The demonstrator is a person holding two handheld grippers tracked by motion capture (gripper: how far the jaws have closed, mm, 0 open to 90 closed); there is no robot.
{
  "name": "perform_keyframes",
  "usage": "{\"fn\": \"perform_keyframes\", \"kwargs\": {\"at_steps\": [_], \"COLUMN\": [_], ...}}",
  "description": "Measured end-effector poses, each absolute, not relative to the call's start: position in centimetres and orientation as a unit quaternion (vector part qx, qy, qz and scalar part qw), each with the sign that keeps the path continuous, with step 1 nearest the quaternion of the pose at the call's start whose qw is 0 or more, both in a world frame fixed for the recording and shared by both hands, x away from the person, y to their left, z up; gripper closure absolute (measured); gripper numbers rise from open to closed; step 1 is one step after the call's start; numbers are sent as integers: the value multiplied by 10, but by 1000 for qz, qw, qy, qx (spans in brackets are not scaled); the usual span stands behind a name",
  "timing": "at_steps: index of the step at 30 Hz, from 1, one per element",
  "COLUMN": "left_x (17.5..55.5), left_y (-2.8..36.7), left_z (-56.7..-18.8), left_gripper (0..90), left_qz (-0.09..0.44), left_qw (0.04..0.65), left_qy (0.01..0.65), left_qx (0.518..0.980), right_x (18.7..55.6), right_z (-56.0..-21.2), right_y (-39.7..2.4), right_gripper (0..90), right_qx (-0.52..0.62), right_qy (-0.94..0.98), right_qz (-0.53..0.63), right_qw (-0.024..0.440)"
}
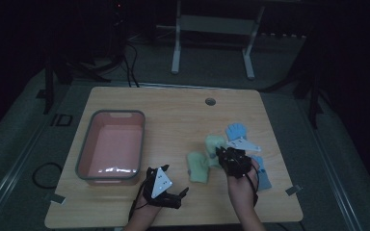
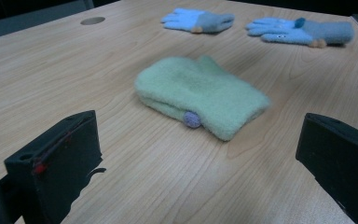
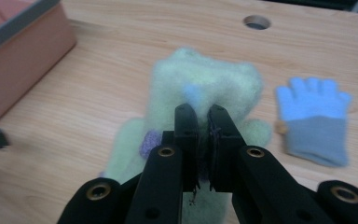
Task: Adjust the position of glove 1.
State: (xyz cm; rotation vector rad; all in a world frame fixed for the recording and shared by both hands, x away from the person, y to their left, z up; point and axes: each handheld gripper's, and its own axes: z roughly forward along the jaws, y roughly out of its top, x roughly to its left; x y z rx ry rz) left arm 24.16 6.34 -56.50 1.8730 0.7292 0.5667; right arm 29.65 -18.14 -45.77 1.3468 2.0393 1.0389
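A dim lab or office — wooden desk (image 1: 173, 103) with cable hole (image 1: 210, 101), carpeted floor (image 1: 19, 139).

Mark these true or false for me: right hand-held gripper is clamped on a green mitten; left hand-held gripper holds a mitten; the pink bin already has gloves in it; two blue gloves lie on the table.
1. The right hand-held gripper is clamped on a green mitten. True.
2. The left hand-held gripper holds a mitten. False: its jaws stand open, and the second green mitten lies on the table ahead of them.
3. The pink bin has gloves in it. False: it looks empty.
4. Two blue gloves lie on the table. True.
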Motion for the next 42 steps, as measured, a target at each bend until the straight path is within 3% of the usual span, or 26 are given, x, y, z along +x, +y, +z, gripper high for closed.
{"fn": "perform_keyframes", "kwargs": {"at_steps": [4,8,13,33,42], "left_x": [241,241,241,241,241], "left_y": [63,63,63,63,60], "left_z": [-565,-565,-565,-565,-565], "left_gripper": [1,1,1,1,1], "left_qz": [235,236,236,234,239], "left_qw": [503,503,501,503,491], "left_qy": [300,299,297,299,291], "left_qx": [776,776,778,777,786], "right_x": [294,286,287,299,303], "right_z": [-460,-465,-476,-530,-536], "right_y": [-166,-149,-137,-132,-136], "right_gripper": [841,841,841,834,824], "right_qx": [492,480,478,504,497], "right_qy": [750,749,761,775,782], "right_qz": [384,390,377,322,322], "right_qw": [221,239,225,202,195]}}
